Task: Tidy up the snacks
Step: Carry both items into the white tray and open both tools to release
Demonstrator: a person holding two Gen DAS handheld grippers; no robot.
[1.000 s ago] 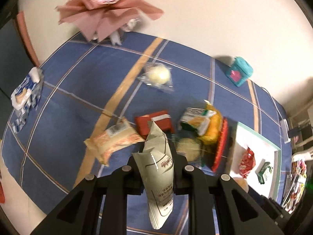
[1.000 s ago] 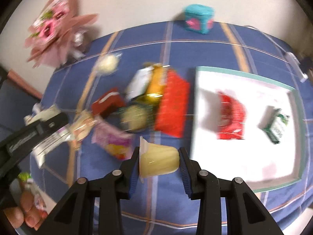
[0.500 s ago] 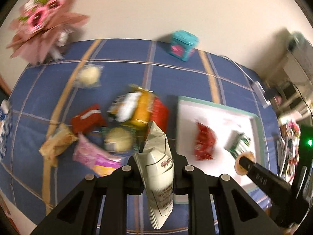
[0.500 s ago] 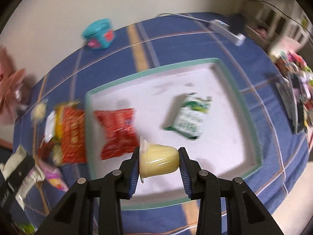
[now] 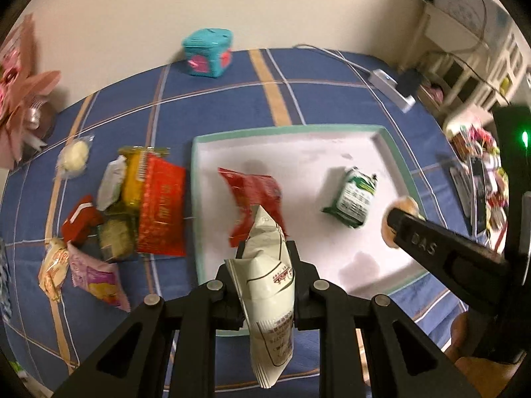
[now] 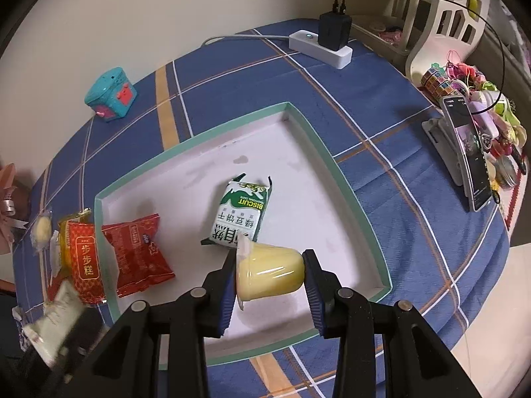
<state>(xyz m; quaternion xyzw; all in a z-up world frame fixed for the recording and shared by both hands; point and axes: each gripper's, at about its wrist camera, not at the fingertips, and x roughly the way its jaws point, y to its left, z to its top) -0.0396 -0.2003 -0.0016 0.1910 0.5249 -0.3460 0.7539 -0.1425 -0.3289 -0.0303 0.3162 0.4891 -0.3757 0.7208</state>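
Note:
My left gripper [image 5: 265,258] is shut on a white snack packet [image 5: 268,298], held above the near edge of the white tray [image 5: 298,146] with its green rim. My right gripper [image 6: 270,273] is shut on a yellow jelly cup [image 6: 270,275], over the tray [image 6: 298,172] near its front. In the tray lie a red packet [image 5: 255,195] and a green biscuit packet [image 5: 355,199]. The right gripper's finger [image 5: 431,245] with the cup shows at the right of the left wrist view. Left of the tray lies a pile of several snacks [image 5: 146,205].
A teal toy box [image 5: 207,53] stands at the back by the wall. A power strip [image 6: 320,48] with a plug and cable lies at the back right. A phone on a stand [image 6: 468,152] and trinkets crowd the right edge. A pink bouquet [image 5: 20,93] sits far left.
Both grippers have swung right from the snack pile to over the tray, each rolling as it went. The white packet and the jelly cup stay gripped.

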